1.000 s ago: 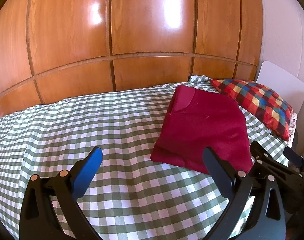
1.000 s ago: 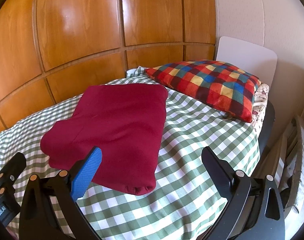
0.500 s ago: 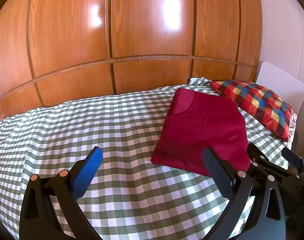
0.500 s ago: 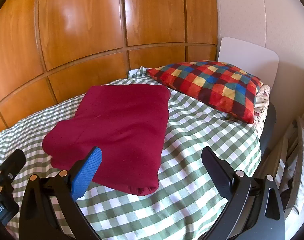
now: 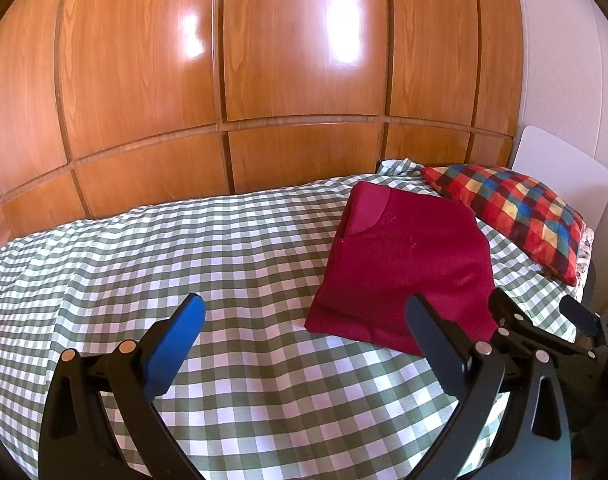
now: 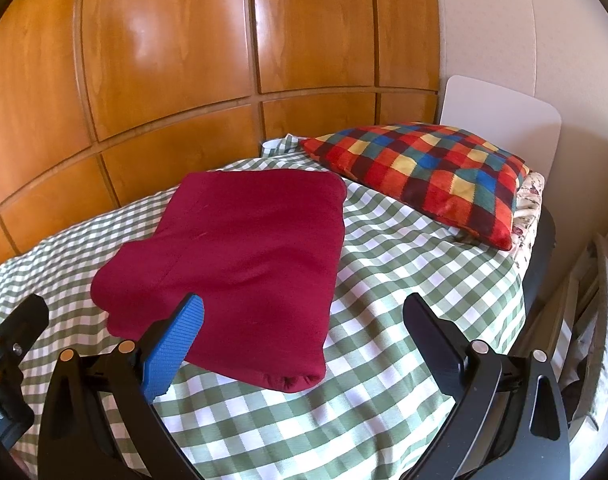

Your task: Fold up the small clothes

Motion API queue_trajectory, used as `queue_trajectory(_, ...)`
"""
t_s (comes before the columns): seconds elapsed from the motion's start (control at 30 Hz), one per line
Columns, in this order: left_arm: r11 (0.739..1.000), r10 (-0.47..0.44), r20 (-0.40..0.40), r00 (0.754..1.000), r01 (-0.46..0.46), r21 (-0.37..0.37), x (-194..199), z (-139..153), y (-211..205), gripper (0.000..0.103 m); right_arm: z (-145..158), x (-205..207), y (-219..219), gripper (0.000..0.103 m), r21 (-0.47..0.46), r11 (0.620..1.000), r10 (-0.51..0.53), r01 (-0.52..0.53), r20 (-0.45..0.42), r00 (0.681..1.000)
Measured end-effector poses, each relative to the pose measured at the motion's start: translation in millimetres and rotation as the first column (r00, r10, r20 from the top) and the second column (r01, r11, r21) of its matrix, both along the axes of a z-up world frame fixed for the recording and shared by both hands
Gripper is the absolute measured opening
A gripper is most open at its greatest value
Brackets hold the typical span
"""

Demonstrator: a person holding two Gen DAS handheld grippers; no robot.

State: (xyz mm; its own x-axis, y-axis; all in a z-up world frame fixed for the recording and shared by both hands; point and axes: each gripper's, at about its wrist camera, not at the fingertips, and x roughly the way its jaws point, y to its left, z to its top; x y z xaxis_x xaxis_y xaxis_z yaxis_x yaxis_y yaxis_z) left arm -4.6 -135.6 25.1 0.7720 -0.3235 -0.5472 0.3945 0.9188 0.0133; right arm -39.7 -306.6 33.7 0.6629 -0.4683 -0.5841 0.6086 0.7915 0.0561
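Observation:
A dark red garment lies folded into a flat rectangle on the green-and-white checked bedspread. My left gripper stands open above the bedspread, left of and nearer than the garment, holding nothing. My right gripper is open too, hovering over the garment's near right corner without touching it. In the left wrist view the right gripper shows at the right edge. The left gripper's body shows at the left edge of the right wrist view.
A multicoloured checked pillow lies at the head of the bed against a white headboard. Glossy wooden wall panels run behind the bed. The bed's right edge drops to clutter beside it.
Both cameras have pulled back and lifted slightly, so the garment sits a little farther off. The garment itself has not moved, and both grippers stay open.

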Motion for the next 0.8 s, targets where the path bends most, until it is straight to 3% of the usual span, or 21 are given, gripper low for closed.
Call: queue_trajectory(0.8, 1.0, 0.007, -0.015, 1.0, -0.007, 0.0, 5.5, -3.7, -2.6, 0.1, -9.2, 5.9, -4.9, 0.099, 0.021, 1.0, 0.003, -0.003, -0.014, 1.0)
